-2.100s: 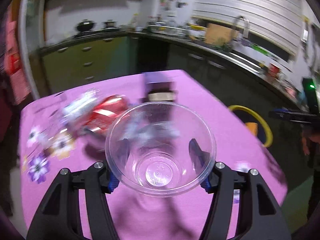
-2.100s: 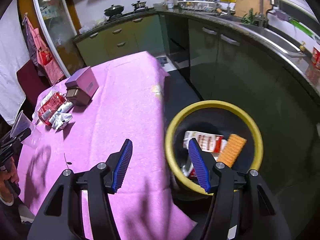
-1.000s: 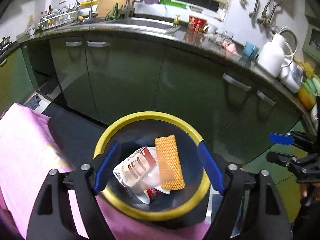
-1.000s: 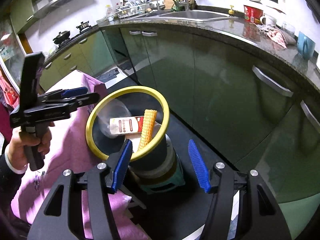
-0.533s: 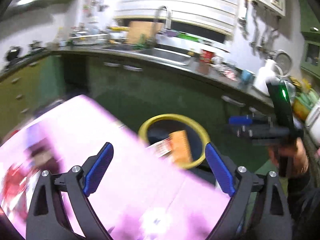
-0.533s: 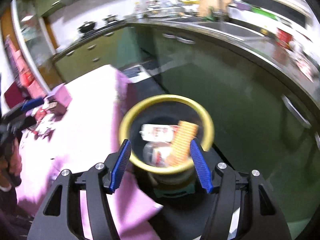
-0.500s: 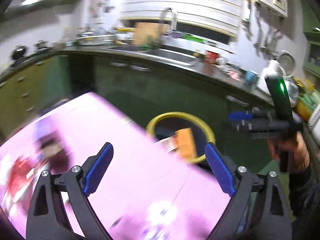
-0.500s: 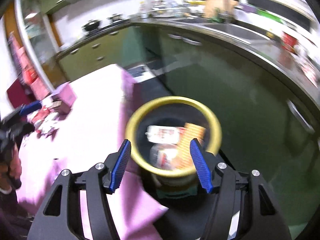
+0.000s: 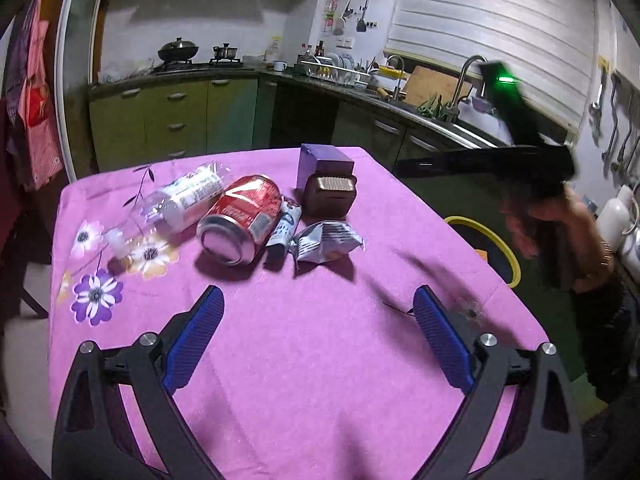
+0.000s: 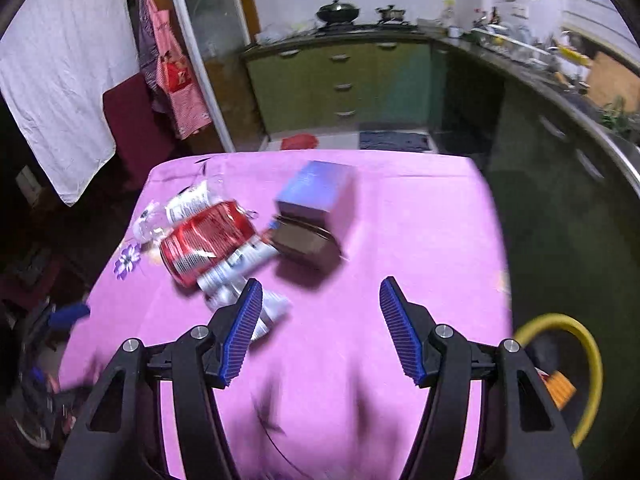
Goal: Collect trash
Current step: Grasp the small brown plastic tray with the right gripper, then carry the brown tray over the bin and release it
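Observation:
Trash lies on the pink tablecloth (image 9: pixel 320 360): a clear plastic bottle (image 9: pixel 176 200), a red can (image 9: pixel 240 220) on its side, a small white wrapper (image 9: pixel 284 228), a silver wrapper (image 9: pixel 326 240) and a purple-and-brown box (image 9: pixel 326 188). My left gripper (image 9: pixel 316 296) hovers over bare cloth short of them, its jaws opening, nothing between them. In the right wrist view my right gripper (image 10: pixel 320 284) stands open and empty above the cloth; the can (image 10: pixel 208 240), the box (image 10: pixel 316 208) and the silver wrapper (image 10: pixel 268 312) lie just beyond its left finger.
A yellow-rimmed bin (image 9: pixel 500 248) stands on the floor off the table's right edge; its rim (image 10: pixel 580 344) also shows at the lower right of the right wrist view. A hand holds the right gripper (image 9: pixel 520 160) above it. Green kitchen cabinets (image 9: pixel 168 120) run behind.
Both views swung from the bin back to the table. The clear cup held in the left jaws earlier is gone from them, and those jaws stand wider.

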Action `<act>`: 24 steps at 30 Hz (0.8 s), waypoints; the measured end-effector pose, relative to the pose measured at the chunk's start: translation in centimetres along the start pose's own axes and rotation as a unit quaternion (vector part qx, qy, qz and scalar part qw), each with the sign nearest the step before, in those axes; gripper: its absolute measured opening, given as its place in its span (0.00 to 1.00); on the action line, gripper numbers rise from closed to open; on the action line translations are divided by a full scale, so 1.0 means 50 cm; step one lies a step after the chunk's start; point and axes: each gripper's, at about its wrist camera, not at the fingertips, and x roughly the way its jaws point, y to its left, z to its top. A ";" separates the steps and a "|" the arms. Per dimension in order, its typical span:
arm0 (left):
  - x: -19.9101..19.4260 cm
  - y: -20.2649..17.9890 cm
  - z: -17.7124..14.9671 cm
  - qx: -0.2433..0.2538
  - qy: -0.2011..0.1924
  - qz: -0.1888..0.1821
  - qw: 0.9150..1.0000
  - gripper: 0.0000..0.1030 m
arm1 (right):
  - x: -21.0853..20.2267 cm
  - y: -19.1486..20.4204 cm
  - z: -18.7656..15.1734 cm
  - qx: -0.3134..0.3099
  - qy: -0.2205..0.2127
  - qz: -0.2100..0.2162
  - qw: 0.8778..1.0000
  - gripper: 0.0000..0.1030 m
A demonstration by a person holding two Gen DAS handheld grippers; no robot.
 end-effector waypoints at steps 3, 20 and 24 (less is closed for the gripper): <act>0.002 0.017 -0.008 -0.001 0.003 -0.010 1.000 0.88 | 0.068 0.026 0.021 0.009 0.013 -0.004 1.000 0.59; 0.019 0.068 -0.023 -0.006 0.009 -0.054 0.998 0.88 | 0.217 0.036 0.038 0.128 0.022 -0.066 0.989 0.60; 0.020 0.079 -0.029 -0.008 0.013 -0.059 0.998 0.88 | 0.230 0.040 0.039 0.137 0.019 -0.077 0.987 0.59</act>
